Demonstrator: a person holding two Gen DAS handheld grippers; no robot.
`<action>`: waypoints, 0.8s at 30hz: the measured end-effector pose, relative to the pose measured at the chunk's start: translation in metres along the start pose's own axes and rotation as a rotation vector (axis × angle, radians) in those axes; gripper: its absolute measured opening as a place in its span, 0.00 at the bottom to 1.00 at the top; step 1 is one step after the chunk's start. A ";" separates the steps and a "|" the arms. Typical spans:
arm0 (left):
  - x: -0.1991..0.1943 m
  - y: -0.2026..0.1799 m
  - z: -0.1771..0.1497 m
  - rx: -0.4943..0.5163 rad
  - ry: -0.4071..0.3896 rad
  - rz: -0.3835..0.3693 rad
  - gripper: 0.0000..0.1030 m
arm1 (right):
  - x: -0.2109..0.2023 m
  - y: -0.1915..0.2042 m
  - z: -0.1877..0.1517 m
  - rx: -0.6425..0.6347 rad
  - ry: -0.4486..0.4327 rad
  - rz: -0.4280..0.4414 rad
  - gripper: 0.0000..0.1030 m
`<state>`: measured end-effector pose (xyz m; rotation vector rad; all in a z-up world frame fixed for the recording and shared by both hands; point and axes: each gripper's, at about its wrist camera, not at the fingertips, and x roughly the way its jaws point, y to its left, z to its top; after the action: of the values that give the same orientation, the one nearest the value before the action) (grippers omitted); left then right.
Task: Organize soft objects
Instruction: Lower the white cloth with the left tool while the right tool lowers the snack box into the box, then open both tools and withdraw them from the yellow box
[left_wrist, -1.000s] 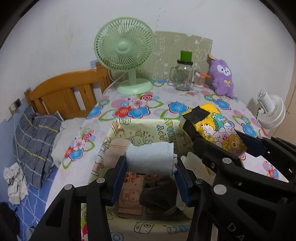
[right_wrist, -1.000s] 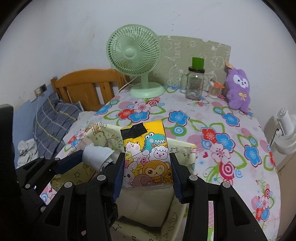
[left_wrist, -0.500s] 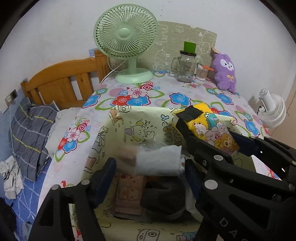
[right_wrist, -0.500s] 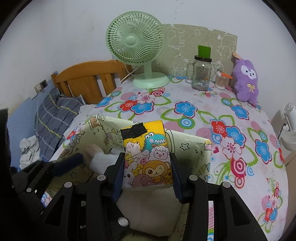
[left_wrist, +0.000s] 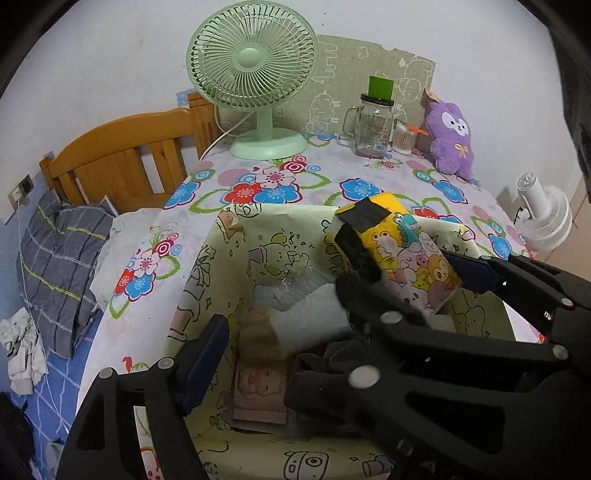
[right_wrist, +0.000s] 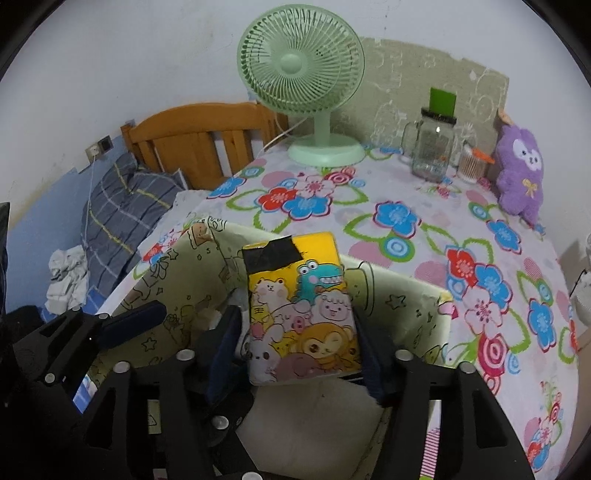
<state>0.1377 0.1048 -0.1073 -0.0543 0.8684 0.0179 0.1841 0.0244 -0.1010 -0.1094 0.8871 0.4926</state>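
Both the left gripper (left_wrist: 284, 354) and right gripper (right_wrist: 299, 354) are matte black frames with silver screws and dark-blue finger pads (left_wrist: 207, 358).

No legible text anywhere. Jar (left_wrist: 373, 127) label beyond jaws too blurred to read; fabric bin (left_wrist: 280, 236) print shows cartoons only, lettering unreadable.

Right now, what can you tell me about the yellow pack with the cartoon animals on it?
The yellow pack looks like soft, shiny plastic printed with a teal dinosaur, a bear, a sheep, a monkey and more. Black tape covers its top end. The right claw pinches its two side edges and holds it in the air, tilted, over the open cloth bin. It touches nothing except the claw.
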 end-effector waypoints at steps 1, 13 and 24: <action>0.000 0.000 0.000 0.001 0.000 -0.001 0.79 | 0.000 -0.001 0.000 0.004 0.006 0.007 0.70; -0.005 -0.003 -0.001 -0.013 -0.008 0.016 0.80 | -0.010 -0.003 -0.003 0.008 -0.023 -0.042 0.77; -0.032 -0.023 0.000 0.013 -0.077 0.001 0.91 | -0.047 -0.013 -0.008 0.025 -0.104 -0.099 0.90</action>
<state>0.1181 0.0825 -0.0823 -0.0404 0.7914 0.0148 0.1597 -0.0070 -0.0717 -0.1031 0.7817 0.3914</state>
